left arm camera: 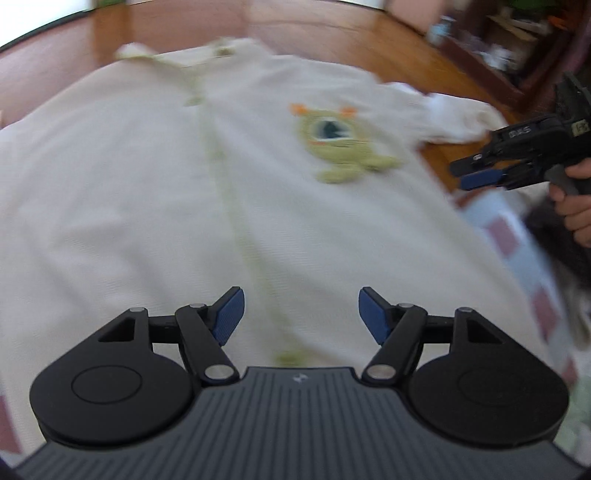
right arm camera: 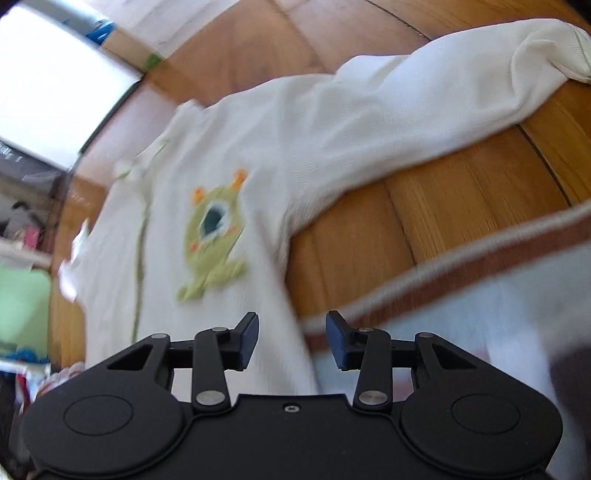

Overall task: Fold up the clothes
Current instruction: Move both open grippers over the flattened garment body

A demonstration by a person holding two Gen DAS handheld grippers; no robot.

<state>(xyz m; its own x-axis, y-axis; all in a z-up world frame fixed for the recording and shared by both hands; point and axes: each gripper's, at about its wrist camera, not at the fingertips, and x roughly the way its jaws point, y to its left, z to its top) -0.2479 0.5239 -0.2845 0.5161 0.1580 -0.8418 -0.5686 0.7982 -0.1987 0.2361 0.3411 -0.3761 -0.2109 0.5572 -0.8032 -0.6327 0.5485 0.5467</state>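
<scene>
Left wrist view took in a wooden floor [left arm camera: 332,29] with a cream baby garment [left arm camera: 129,177] spread flat across most of it, its neck end toward the far side and its lower part running under the camera. A pale green placket line [left arm camera: 218,166] ran down the garment's middle, and a green one-eyed monster patch [left arm camera: 340,144] with orange horns sat to the right of that line. The garment's lower right part lay over a checked quilt [left arm camera: 517,251] with dull red squares, near the floor's right side. In the right wrist view the same garment [right arm camera: 229,155] showed one long sleeve [right arm camera: 424,110] stretched out over the bare boards [right arm camera: 461,199] toward the top right corner, its cuff crumpled. A brown-banded edge of fabric [right arm camera: 461,269] crossed the floor below that sleeve. The left gripper [left arm camera: 301,314] hovered over the garment's lower middle, its blue pads [left arm camera: 231,314] set well apart with nothing between them. The right gripper [right arm camera: 291,341] stood above the garment's right hem where it met the banded edge, its jaws parted with only air between. Seen from the left wrist, that right gripper [left arm camera: 476,173] was off the garment's right side, gripped by a bare hand [left arm camera: 572,199]; both views were blurred.
</scene>
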